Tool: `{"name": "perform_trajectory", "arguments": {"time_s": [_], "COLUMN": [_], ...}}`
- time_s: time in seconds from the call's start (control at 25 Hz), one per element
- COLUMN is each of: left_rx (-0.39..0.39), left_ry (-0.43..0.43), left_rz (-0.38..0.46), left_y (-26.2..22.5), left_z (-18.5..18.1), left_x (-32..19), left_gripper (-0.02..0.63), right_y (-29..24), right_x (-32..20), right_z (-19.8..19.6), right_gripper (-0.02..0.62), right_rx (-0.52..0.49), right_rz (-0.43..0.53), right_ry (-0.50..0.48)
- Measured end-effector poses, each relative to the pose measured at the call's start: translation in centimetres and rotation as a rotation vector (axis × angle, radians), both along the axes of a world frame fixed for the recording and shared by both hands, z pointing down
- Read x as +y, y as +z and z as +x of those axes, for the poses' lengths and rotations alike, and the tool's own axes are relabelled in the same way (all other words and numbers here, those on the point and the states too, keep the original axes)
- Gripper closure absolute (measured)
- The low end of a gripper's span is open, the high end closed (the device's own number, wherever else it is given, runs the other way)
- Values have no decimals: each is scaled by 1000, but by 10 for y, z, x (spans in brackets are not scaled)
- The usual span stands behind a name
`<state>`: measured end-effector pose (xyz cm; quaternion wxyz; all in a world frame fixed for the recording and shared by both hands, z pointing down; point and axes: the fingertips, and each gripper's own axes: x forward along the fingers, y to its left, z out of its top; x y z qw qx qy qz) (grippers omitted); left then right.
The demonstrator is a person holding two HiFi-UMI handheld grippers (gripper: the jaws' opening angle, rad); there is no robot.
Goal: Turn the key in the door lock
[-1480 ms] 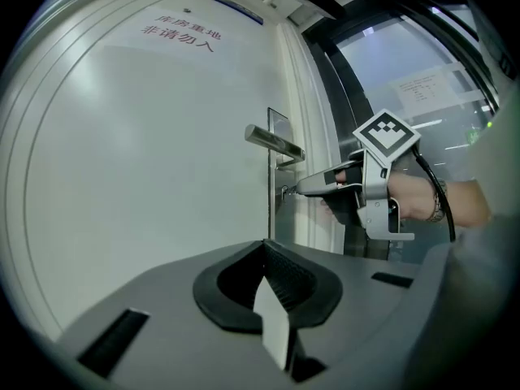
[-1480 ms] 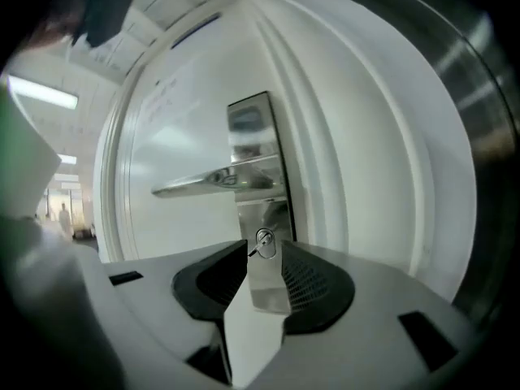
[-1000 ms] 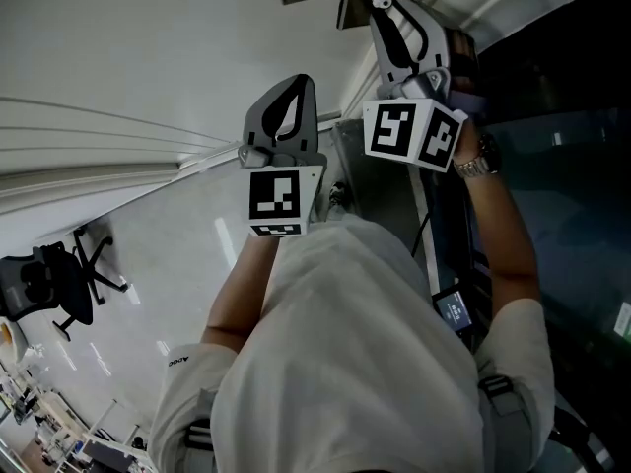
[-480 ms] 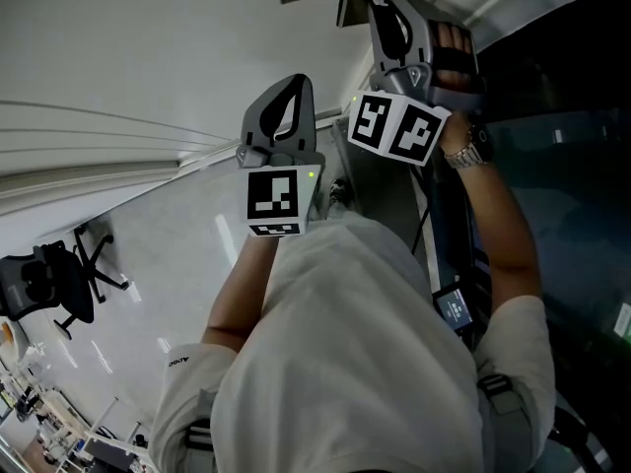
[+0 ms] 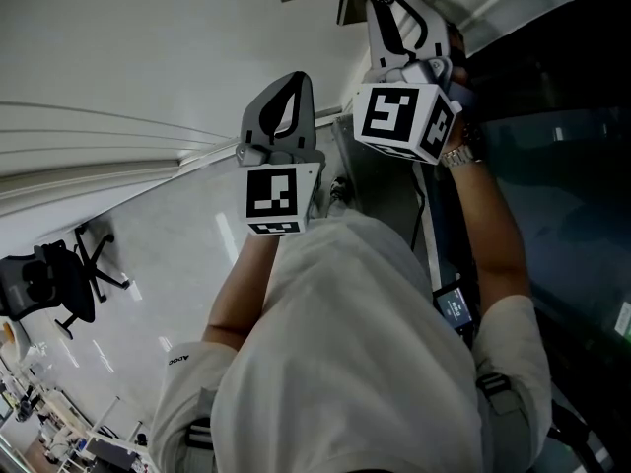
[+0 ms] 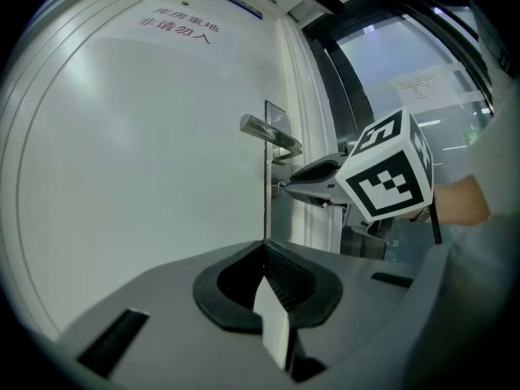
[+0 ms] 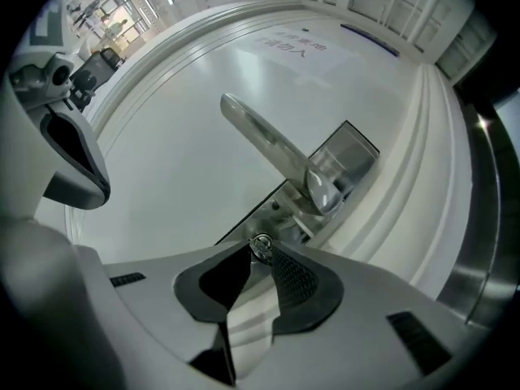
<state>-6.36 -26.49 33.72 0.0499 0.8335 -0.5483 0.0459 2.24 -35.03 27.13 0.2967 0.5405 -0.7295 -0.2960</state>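
Pinching the key (image 7: 260, 245) between just-closing jaws — right gripper (image 7: 262, 252) below door handle (image 7: 268, 140)

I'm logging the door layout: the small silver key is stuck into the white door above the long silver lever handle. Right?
Not above. The small silver key is stuck into the white door below the long silver lever handle, as the right gripper view shows.

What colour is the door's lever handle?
Silver, a brushed-metal finish. The lever handle shows best in the right gripper view.
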Motion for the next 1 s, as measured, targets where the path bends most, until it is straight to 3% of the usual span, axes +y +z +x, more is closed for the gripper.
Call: {"name": "perform_trajectory", "arguments": {"time_s": [0.44,0.56,0.72,0.8,1.0], "left_rx": [8,9,6,6,3], "left_ry": [6,5,1,-4,-6], "left_rz": [1,4,7,9,8], "left_y": [-1,-2,-4,-5,-4], "left_z": [2,1,-2,-4,-4], "left_x": [0,-1,-1,-1,0], "left_gripper": [597,597,597,597,597], "right_y": [-2,-2,-5,-4,-2], "right_x": [0,0,0,-1,-4], "right_z": [1,1,2,4,15], "right_gripper": [523,584,584,584,583], "right_rx": [-119,-213,-354,-502,-1053], "right_rz": [-22,-59,-90,-167,-433], "right_ry": [-16,-17,-6,-11,-24]}}
